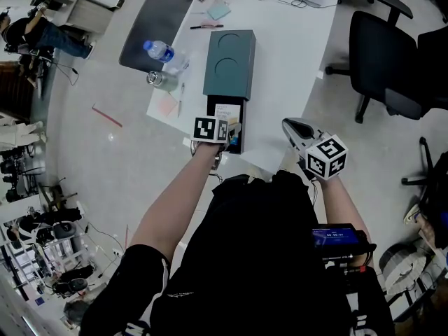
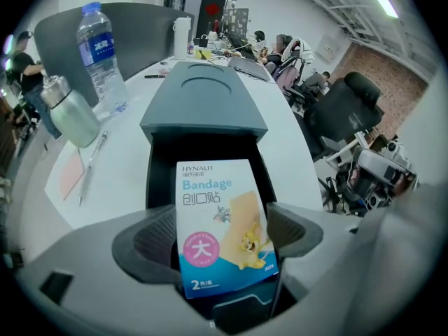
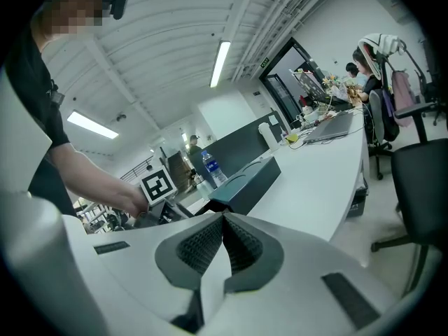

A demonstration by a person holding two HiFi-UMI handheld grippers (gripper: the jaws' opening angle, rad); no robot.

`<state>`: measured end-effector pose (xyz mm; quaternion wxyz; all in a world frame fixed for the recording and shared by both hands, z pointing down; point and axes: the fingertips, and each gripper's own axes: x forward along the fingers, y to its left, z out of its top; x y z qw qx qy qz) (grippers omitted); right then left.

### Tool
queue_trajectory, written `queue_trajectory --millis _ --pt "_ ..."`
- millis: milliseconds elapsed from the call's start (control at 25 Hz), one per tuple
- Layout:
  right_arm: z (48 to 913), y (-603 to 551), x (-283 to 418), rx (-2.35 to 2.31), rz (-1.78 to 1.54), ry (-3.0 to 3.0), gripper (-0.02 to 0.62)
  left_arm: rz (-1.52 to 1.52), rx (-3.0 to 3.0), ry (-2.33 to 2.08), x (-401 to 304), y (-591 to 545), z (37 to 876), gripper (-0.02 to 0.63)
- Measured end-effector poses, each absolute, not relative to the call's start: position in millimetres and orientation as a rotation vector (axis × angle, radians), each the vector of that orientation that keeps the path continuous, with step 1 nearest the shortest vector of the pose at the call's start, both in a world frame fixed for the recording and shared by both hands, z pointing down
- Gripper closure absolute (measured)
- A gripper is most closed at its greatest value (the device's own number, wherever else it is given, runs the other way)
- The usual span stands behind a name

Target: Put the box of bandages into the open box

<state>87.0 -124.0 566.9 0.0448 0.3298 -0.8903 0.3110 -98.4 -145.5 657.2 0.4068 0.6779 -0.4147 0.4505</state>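
Note:
In the left gripper view, the bandage box (image 2: 220, 222), white and blue with a cartoon and the word "Bandage", is upright between the pads. My left gripper (image 2: 222, 233) is shut on it. Its lower half is over the near end of the open box (image 2: 203, 107), a dark teal sleeve whose black drawer (image 2: 157, 163) is pulled out toward me. In the head view the left gripper (image 1: 218, 133) is at the drawer end of the teal box (image 1: 229, 61). My right gripper (image 1: 299, 130) hovers to the right by the table edge, shut and empty (image 3: 224, 217).
A water bottle (image 1: 162, 52) and a metal flask (image 1: 159, 80) stand left of the teal box, with a pen (image 1: 180, 98) and a pink note (image 1: 166, 106) beside them. A black office chair (image 1: 385, 61) stands right of the white table (image 1: 287, 68).

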Motion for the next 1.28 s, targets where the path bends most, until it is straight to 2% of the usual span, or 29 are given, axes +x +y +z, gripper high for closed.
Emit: queue_trajectory --millis 800,1000,1280 --pt "571.7 -121.1 78.8 0.896 0.918 -2.732 0.569 0.997 1.819 -1.177 -103.4 -146.4 635.4 0.216" --pt "571.4 -120.4 77.5 0.883 0.888 -2.719 0.569 0.911 1.87 -1.216 -100.0 -139.1 630.1 0.309" --pt "549.7 -115.3 63.4 0.934 0.823 -2.721 0.569 0.676 2.033 -1.242 -109.2 -114.2 596.5 0.523"
